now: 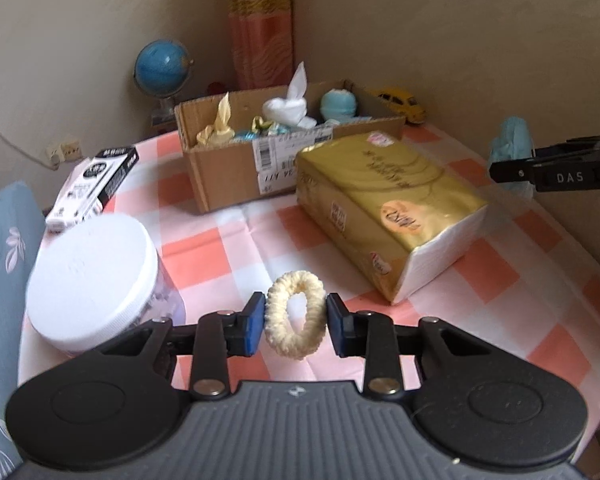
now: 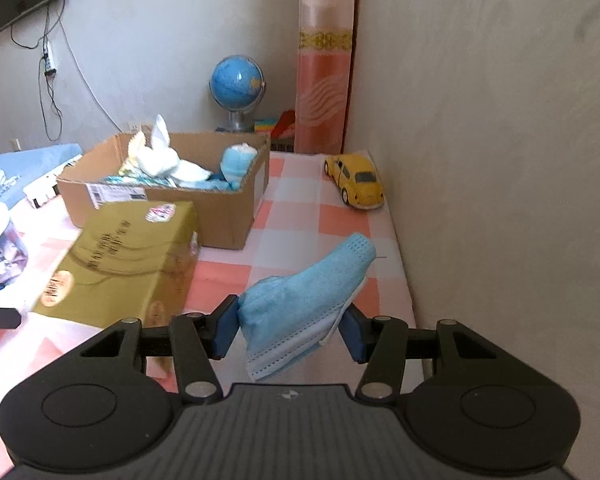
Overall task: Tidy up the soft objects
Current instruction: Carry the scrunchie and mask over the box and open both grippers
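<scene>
Left gripper (image 1: 296,322) had its jaws clamped on a cream scrunchie (image 1: 295,315), blue pads pressed to both sides of the ring, held just above the checkered table (image 1: 228,236). Right gripper (image 2: 288,328) had its jaws closed on a bunched blue face mask (image 2: 300,308), the free end sticking up and forward, off the table.

Cardboard box (image 1: 228,172) sat at the far side of the table, already holding soft items: a white cloth bundle (image 1: 288,110), a pale yellow one (image 1: 220,126), a light blue piece (image 1: 338,106). Gold tissue pack (image 1: 384,208) lay just in front of the box, between it and both grippers. White-lidded jar (image 1: 92,280) was near the left gripper, on its left. Black-and-white carton (image 1: 96,184) lay behind the jar. Yellow toy car (image 2: 356,180) stood by the wall, right of the box. Globe (image 2: 238,84) stood behind the box.
</scene>
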Available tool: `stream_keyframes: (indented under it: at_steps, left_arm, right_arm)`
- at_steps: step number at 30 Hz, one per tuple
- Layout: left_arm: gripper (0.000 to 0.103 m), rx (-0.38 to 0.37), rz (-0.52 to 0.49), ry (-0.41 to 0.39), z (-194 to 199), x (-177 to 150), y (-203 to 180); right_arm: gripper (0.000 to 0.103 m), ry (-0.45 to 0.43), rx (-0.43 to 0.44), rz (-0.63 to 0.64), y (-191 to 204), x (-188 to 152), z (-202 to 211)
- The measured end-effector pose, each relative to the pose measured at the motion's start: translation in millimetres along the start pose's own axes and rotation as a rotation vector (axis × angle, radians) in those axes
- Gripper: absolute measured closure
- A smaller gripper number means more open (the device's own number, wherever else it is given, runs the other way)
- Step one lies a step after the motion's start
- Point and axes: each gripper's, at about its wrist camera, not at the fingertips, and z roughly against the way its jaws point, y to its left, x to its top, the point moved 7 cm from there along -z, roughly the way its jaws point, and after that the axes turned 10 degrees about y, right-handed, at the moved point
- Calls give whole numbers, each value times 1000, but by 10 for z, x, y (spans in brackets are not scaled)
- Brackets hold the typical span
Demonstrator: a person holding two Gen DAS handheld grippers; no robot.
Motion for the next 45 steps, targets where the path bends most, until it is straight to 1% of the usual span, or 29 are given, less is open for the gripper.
stream_keyframes:
  at_steps: [3,7,10,13,17,22,23,25,26,27,28,30,32,34,36,39,41,45]
  left_arm:
    - [71,-23,-23,-3,100,57,-6]
    - [71,-39,-58,-23,231,213,4]
    - [71,-45,-75,-42,291,413,52]
    - [71,-33,-88,-72,306,673,122]
    - [71,3,-95,-107,202,1081,245]
    - [71,26,-44,-106,-82,1506,430]
    - [68,39,-39,-108,-139,1564,462]
    - [59,76,-45,-125,-227,1640,508]
    - [50,99,-41,-122,-277,1663,533]
    - [40,111,-30,-117,-312,1672,556]
    - [36,112,-18,-118,-328,1665,572]
    - [23,100,-4,-125,-302,1617,580]
    - [14,85,6,-128,-218,1534,568]
    - [11,72,17,-142,-79,1441,538]
    - [5,67,28,-149,67,1309,495]
    - [1,55,53,-182,293,1062,420]
    - [1,64,76,-199,413,865,367]
    - [0,86,107,-207,542,573,319]
  right_arm:
    - [45,-15,3,11,55,-21,141]
    - [45,-35,11,30,137,-56,320]
    - [45,-54,18,37,182,-64,444]
    - [45,-69,25,44,220,-61,539]
    - [45,-80,25,53,248,-52,611]
    - [45,-83,21,59,257,-49,645]
    - [45,-83,19,61,259,-50,646]
    - [45,-82,17,64,265,-46,644]
    - [45,-82,16,68,270,-40,643]
    - [45,-82,14,69,277,-38,642]
    - [45,-84,13,70,281,-30,642]
    - [45,-88,16,72,296,-10,649]
    - [45,-90,24,73,308,11,652]
    - [45,-92,28,79,324,36,654]
    - [45,-92,34,85,344,67,650]
    - [45,-95,40,101,389,128,654]
    - [45,-95,55,108,424,182,662]
    - [45,-99,91,133,524,319,661]
